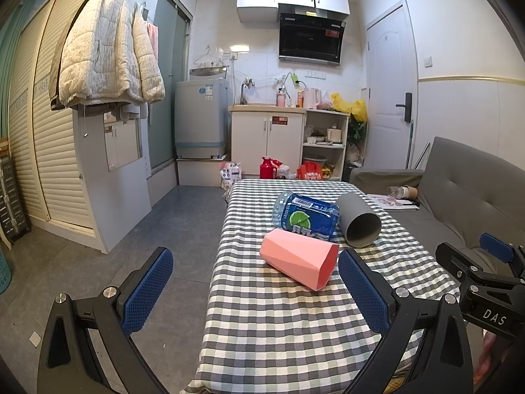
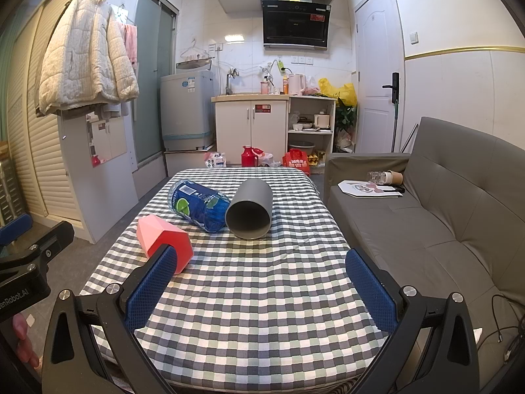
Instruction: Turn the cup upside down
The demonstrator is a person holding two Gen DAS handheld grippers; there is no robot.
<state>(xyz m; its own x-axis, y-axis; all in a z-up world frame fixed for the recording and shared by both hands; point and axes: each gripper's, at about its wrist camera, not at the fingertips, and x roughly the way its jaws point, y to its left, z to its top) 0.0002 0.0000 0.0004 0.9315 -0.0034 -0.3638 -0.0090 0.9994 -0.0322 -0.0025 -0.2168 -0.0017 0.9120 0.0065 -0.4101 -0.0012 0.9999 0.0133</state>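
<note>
A pink faceted cup (image 1: 300,262) lies on its side on the checkered table (image 1: 279,328), its mouth toward the near right. Behind it a grey cup (image 1: 359,220) also lies on its side, mouth facing me, touching a blue-labelled bottle (image 1: 306,215) that lies flat. My left gripper (image 1: 255,282) is open just short of the pink cup, holding nothing. In the right wrist view the pink cup (image 2: 165,241) sits by the left fingertip, with the grey cup (image 2: 251,210) and bottle (image 2: 200,205) farther back. My right gripper (image 2: 261,252) is open and holds nothing.
A grey sofa (image 2: 426,216) runs along the table's right side, with papers and a small bottle (image 2: 377,177) on it. The table's left edge drops to the tiled floor (image 1: 164,216). Kitchen cabinets (image 1: 265,138) and a washing machine (image 1: 200,118) stand at the back.
</note>
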